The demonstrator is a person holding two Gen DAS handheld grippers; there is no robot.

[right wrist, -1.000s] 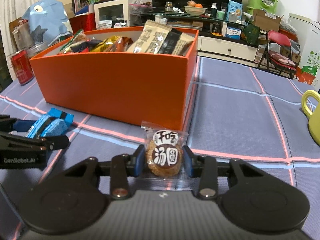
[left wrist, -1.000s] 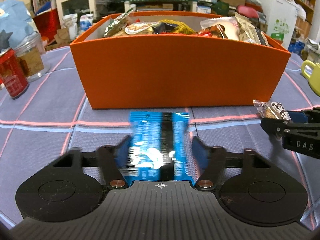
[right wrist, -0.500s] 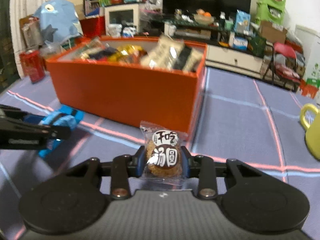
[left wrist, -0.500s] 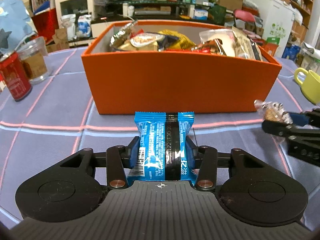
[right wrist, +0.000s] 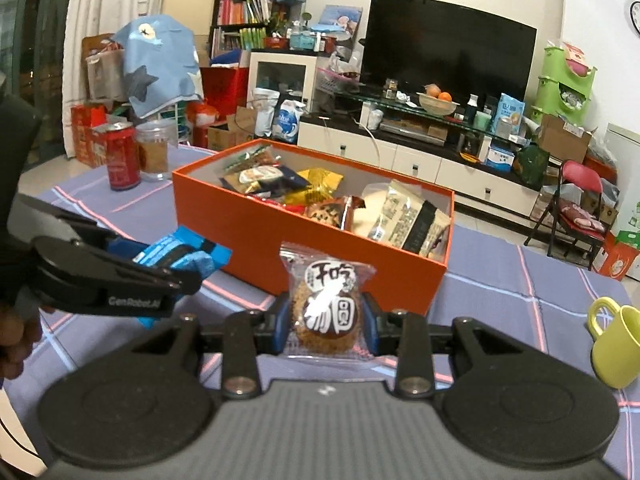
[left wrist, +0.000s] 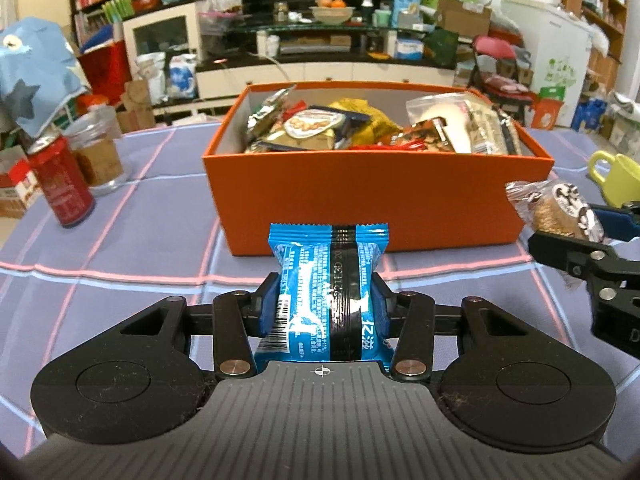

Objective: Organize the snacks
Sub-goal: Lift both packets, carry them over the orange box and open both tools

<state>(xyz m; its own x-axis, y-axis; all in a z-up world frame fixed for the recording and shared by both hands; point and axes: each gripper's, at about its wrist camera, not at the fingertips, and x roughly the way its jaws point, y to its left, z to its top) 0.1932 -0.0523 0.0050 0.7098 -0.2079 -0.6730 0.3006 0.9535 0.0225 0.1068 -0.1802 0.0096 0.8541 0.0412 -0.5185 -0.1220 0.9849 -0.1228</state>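
Note:
My left gripper (left wrist: 325, 304) is shut on a blue snack packet (left wrist: 327, 292), held above the cloth in front of the orange box (left wrist: 376, 204). My right gripper (right wrist: 326, 326) is shut on a clear-wrapped round brown cake (right wrist: 326, 312), also lifted off the table, near the box's (right wrist: 256, 240) front right corner. The box holds several snack packs. In the left wrist view the cake (left wrist: 554, 210) and the right gripper (left wrist: 576, 240) show at the right edge. In the right wrist view the left gripper (right wrist: 196, 266) with the blue packet (right wrist: 180, 256) shows at the left.
A red can (left wrist: 60, 182) and a glass jar (left wrist: 98, 152) stand left of the box on the purple checked tablecloth (left wrist: 120, 240). A yellow-green mug (right wrist: 616, 344) sits at the right. Behind the table are a TV stand, a folding chair and room clutter.
Both grippers have risen with their snacks off the cloth, so the box's inside now shows from above. The left jaws closed in on the blue packet early on.

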